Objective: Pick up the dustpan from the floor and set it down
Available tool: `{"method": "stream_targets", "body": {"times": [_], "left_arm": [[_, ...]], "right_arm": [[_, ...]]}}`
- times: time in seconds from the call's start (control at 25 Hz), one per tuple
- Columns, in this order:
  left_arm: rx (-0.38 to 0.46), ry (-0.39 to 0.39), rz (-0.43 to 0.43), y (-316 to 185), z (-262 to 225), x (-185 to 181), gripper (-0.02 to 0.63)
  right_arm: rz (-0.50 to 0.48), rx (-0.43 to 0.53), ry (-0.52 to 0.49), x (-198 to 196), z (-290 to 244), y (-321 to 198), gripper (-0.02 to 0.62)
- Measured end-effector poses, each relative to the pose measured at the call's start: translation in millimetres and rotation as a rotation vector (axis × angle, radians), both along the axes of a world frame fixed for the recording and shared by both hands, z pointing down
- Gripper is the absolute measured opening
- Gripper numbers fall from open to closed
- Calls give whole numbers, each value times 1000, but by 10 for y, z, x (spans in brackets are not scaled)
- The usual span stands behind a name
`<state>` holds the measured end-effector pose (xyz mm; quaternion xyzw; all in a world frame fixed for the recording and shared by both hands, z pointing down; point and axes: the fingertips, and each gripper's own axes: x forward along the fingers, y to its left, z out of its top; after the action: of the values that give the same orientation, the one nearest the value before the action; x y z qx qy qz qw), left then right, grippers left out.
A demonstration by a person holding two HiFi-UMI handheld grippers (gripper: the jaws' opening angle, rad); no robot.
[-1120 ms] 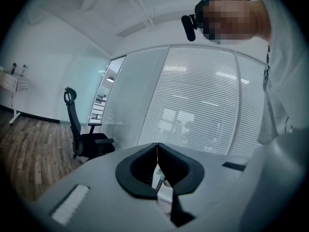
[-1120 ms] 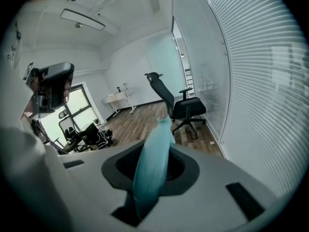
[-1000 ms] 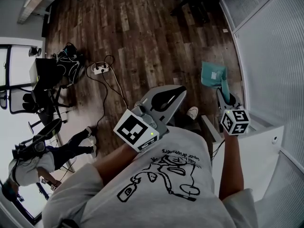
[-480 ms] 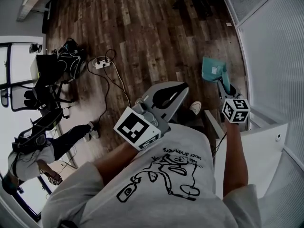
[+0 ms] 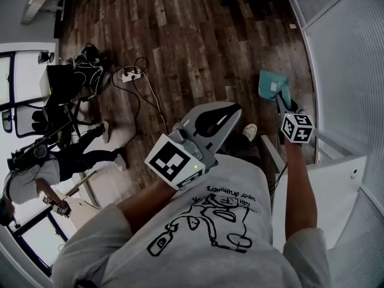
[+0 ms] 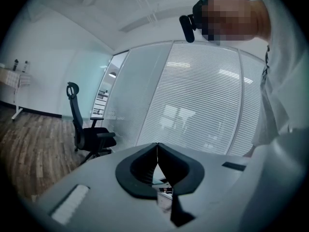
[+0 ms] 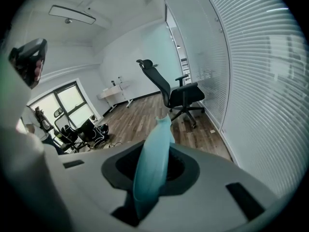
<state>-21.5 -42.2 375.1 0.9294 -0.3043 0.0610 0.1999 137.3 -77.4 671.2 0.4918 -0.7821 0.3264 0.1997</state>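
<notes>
Lowered since the earlier frame, right tool (image 5: pixel 283 105) clamps dustpan (image 5: pixel 271 84) by its handle; pan extends ahead along the jaws, above floor (image 5: pixel 180 41) by the glass wall (image 5: pixel 348 59). Left tool (image 5: pixel 231 111), clenched empty, lies farther off.

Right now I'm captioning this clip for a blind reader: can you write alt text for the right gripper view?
The right gripper has its jaws shut on a teal dustpan, seen edge-on and pointing away. Beyond lie a wood floor, a black office chair and a wall of white blinds.
</notes>
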Motion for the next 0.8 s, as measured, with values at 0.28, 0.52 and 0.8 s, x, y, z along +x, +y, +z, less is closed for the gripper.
{"method": "stream_targets", "body": {"times": [0.28,0.52,0.8], "left_arm": [[-14,-13,-8,15,76,-18,2],[-25,-15,-6,26,158,-1,2],[-28,-25,-4,62,203,35,2]], "right_arm": [[-5,-35,11,48,294,-56,60],[16,-67,12,99,522,-87,60],[49,-94,7,172,703,-140,60]]}}
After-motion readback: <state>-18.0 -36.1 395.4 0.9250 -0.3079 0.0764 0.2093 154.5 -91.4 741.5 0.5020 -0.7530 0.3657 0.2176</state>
